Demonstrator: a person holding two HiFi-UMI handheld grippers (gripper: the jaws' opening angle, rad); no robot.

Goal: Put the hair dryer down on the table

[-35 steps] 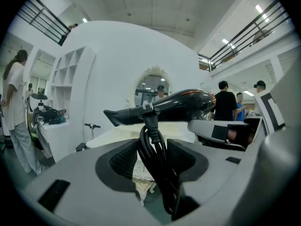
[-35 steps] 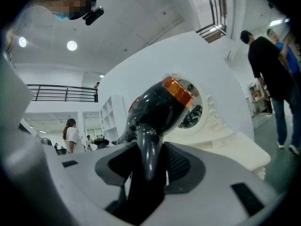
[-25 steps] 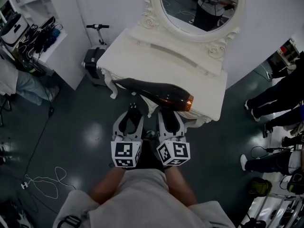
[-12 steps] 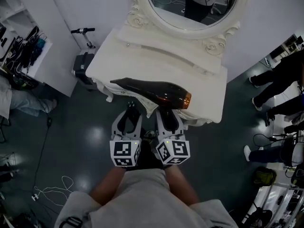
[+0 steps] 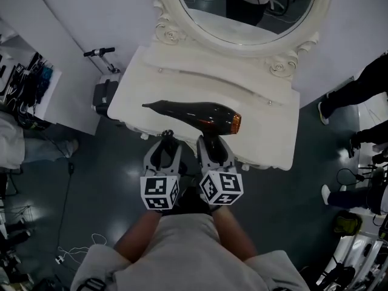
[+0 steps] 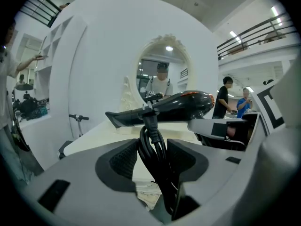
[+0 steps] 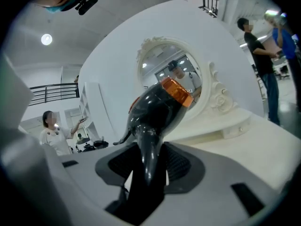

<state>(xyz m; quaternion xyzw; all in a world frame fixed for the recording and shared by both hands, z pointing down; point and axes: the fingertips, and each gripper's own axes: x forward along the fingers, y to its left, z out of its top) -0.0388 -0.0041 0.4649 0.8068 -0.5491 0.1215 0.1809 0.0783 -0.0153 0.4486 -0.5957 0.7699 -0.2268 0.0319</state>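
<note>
A dark, glossy hair dryer is held level over the front half of a white vanity counter. Its narrow nozzle points to the person's left and its orange ring sits at the right end. From the head view the body lies across the counter just in front of the carved oval mirror. Whether its underside touches the counter top cannot be told.

The right gripper is closed on the dryer's handle. In the right gripper view the handle runs down between the two ribbed pads, which press against it from either side, and the barrel rises above them towards the mirror.

The left gripper, just beside the right one, is clamped on the bundled black power cord. In the left gripper view the coiled cord stands upright between the pads with its plug at the top, just below the dryer's barrel.

Both grippers sit at the counter's front edge, their marker cubes close together above the person's forearms.

A folded scooter stands on the dark floor against the wall to the left of the counter. The legs of other people show at the right
</note>
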